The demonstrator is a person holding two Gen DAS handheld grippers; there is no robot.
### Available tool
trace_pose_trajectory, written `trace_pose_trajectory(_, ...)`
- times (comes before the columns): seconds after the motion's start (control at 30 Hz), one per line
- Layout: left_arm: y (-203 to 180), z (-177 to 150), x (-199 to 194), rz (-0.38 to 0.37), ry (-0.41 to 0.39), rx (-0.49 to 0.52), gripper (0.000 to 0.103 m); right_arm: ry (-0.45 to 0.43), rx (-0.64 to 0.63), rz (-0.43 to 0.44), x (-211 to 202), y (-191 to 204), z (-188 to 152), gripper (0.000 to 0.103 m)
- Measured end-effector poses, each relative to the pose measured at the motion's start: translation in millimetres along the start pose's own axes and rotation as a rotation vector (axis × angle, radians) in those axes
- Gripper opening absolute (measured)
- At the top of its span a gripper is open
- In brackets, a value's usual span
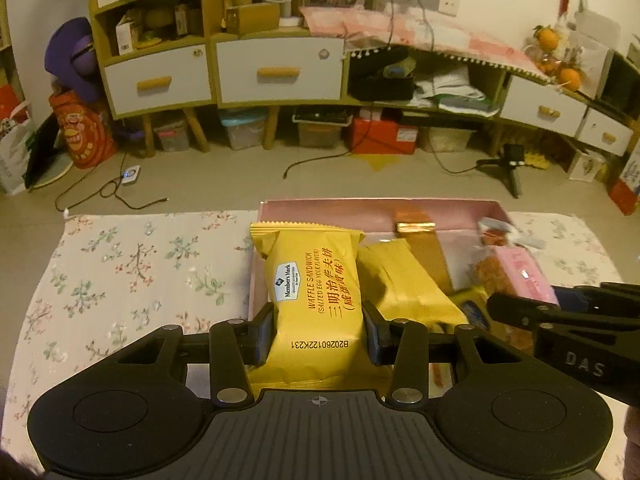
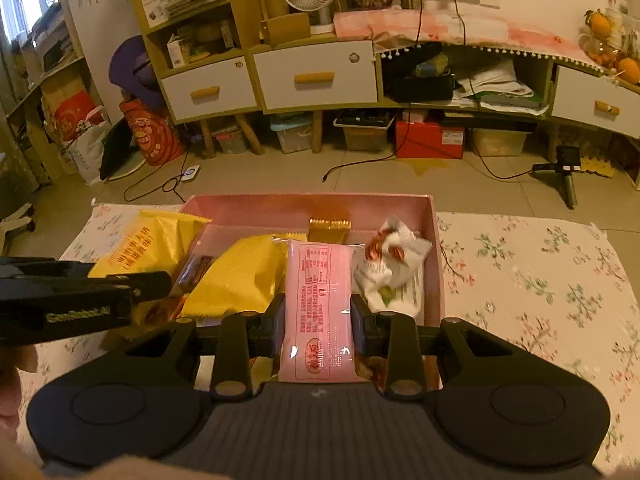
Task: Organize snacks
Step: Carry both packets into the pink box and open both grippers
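My left gripper (image 1: 318, 330) is shut on a yellow waffle sandwich packet (image 1: 312, 280), held over the left edge of the pink box (image 1: 360, 208). In the right wrist view my right gripper (image 2: 318, 324) is shut on a pink snack packet (image 2: 318, 304) above the same pink box (image 2: 304, 204). Inside the box lie a second yellow packet (image 2: 240, 276), a gold wrapper (image 2: 329, 229), a white wrapped snack (image 2: 390, 264) and a brown bar (image 2: 196, 270). The other gripper shows at each view's side: the right one (image 1: 568, 312) and the left one (image 2: 80, 296).
The box sits on a floral cloth (image 1: 132, 276) spread on the floor. Behind it stand low cabinets with white drawers (image 1: 280, 72), storage bins, a red box (image 1: 382, 134), loose cables (image 1: 116, 192) and a small tripod (image 1: 512, 168).
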State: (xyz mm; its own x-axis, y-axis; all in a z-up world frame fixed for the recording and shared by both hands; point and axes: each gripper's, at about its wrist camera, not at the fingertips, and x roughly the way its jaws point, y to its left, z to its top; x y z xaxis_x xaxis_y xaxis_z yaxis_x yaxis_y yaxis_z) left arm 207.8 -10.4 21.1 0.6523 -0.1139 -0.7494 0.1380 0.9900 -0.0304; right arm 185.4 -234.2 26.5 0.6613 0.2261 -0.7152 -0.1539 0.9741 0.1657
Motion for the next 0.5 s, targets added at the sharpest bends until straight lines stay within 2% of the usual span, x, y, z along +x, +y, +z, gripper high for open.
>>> trace_pose_trajectory(0.5,-8,20,47,-0.022,-0.007,0.028,0.041,0.007,0.075,0.019,25,-5,9,0.03)
